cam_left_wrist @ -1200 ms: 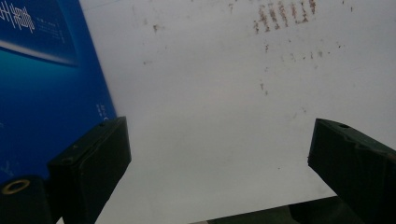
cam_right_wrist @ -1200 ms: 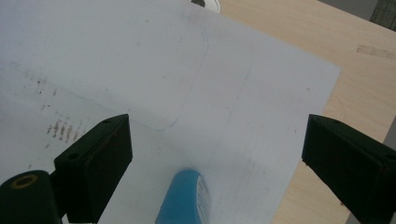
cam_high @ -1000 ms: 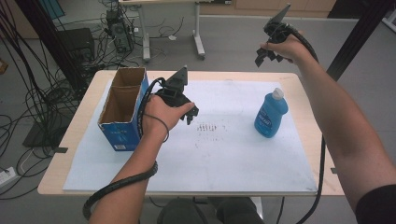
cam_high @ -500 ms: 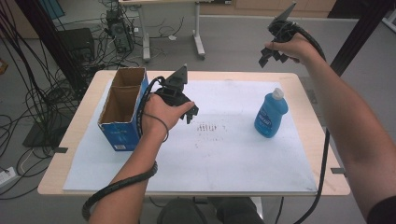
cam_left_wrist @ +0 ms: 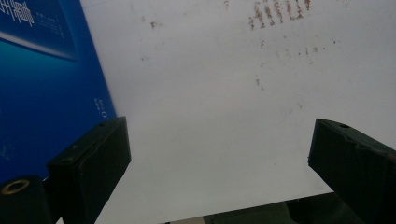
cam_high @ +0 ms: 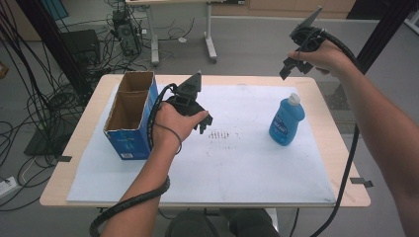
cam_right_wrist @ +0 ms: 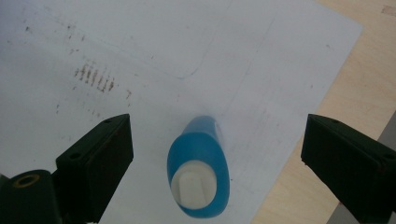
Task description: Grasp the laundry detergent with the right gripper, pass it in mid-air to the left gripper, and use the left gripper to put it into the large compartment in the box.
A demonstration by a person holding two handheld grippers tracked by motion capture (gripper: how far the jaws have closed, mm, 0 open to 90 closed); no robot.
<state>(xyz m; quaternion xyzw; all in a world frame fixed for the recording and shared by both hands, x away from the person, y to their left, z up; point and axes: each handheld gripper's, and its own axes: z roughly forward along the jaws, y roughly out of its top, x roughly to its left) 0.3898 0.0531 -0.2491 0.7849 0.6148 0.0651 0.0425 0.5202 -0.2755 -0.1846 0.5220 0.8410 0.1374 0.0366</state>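
We see a light wood table (cam_high: 341, 163) with a white sheet (cam_high: 247, 168) over most of it, smudged with brown marks mid-sheet; grey floor behind, cable tangle and dark gear far left, another desk's legs at the back. Left: open blue cardboard box (cam_high: 129, 118) standing on the sheet's left end, white print on its side too small to read. Left gripper (cam_high: 197, 118) sits just right of the box, low over the sheet, jaws spread wide, holding nothing. Right: blue bottle (cam_high: 286, 121) with white cap upright on the sheet, label unreadable. Right gripper (cam_high: 295, 64) is high above the table's far right edge, jaws wide apart and empty, bottle well below. Versus a second ago, right hand moved rightward and slightly up; left hand, box, bottle unchanged.
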